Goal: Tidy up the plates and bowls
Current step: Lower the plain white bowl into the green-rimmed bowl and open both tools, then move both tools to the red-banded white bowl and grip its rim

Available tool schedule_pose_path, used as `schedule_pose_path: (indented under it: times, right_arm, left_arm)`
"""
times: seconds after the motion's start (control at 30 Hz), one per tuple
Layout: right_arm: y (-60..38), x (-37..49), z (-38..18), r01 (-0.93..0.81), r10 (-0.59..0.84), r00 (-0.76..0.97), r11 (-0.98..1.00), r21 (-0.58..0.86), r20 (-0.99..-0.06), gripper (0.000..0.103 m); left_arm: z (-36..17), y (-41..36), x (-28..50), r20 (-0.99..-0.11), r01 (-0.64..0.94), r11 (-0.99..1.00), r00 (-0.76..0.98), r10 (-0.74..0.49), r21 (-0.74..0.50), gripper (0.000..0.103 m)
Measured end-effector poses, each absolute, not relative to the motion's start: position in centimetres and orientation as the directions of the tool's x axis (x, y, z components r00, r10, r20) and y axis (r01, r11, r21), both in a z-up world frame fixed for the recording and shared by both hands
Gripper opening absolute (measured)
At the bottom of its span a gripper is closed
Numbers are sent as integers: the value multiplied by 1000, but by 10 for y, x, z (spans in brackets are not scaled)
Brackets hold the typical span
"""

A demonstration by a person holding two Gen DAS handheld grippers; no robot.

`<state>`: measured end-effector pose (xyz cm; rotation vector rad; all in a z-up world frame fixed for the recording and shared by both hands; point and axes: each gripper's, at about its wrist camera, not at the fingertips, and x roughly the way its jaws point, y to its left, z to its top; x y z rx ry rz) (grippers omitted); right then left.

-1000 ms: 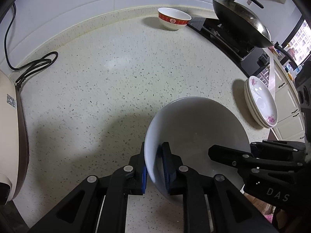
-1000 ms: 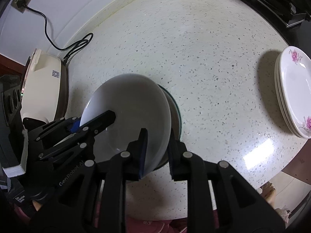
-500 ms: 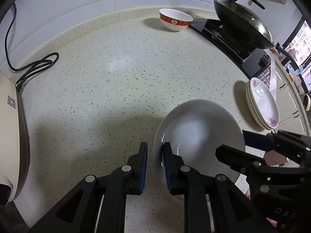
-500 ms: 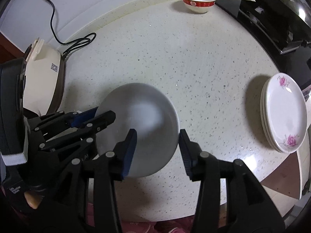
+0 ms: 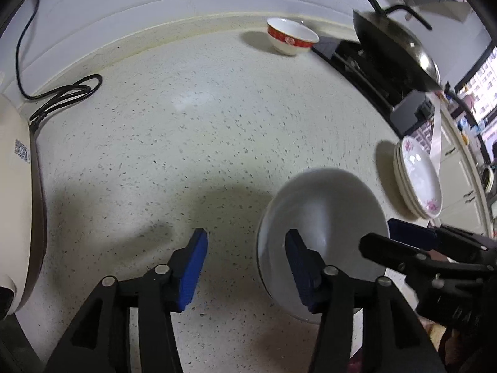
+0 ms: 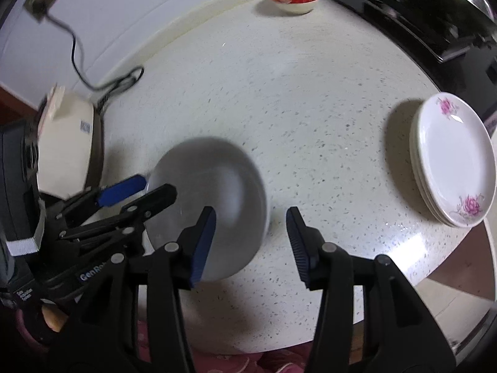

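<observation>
Two grippers hang over a speckled counter (image 5: pixel 217 130), and both stand wide open with nothing between their blue pads. The left gripper (image 5: pixel 245 264) sits beside the grey-white plate (image 5: pixel 326 217); in the left wrist view its right-hand pad overlaps the plate's near rim, but the jaws are spread too far to pinch it, and whether that pad touches the rim cannot be told. The right gripper (image 6: pixel 251 242) is likewise spread, its left-hand pad over the plate's (image 6: pixel 211 192) near edge and its other pad over bare counter. The plate lies near the front edge of the counter, between the two grippers, and looks blurred in the right wrist view.

To the right, well apart from the plate, a stack of white plates with pink flowers (image 6: pixel 456 158) rests by the counter's edge. At the back, against the wall, stands a red-banded white bowl (image 5: pixel 290 39), upright and alone. Just beside it begins a black stove (image 5: pixel 366 71), with a dark wok (image 5: pixel 394 43) on top. On the far left sits a cream-coloured appliance (image 5: pixel 15 192) bearing a small code label, and a black cord (image 5: pixel 62 96) lies looped on the counter near it and runs up the wall.
</observation>
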<state>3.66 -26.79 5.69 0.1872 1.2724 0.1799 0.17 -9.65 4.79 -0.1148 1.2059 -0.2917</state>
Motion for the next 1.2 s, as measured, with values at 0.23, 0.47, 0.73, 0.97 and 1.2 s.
schedule_pose_path:
  times: [0.23, 0.47, 0.73, 0.97, 1.2]
  right_arm:
    - [-308, 45, 73, 68, 258, 374, 950, 303, -891, 63]
    - [-332, 83, 76, 116, 270, 380, 935, 335, -885, 63]
    - [-348, 175, 69, 147, 318, 387, 905, 399, -865, 64]
    - [-361, 256, 56, 203, 350, 395, 868, 452, -849, 64]
    - [-370, 321, 32, 248, 329, 377, 865, 436, -866, 63]
  left_arm:
    - [63, -86, 14, -885, 145, 955, 362, -293, -257, 62]
    - [74, -90, 54, -875, 136, 943, 352, -332, -303, 65]
    - [87, -107, 150, -850, 95, 899, 297, -435, -428, 68]
    - [79, -134, 249, -862, 72, 909, 294, -412, -410, 69]
    - [48, -159, 321, -873, 28, 911, 274, -403, -411, 69]
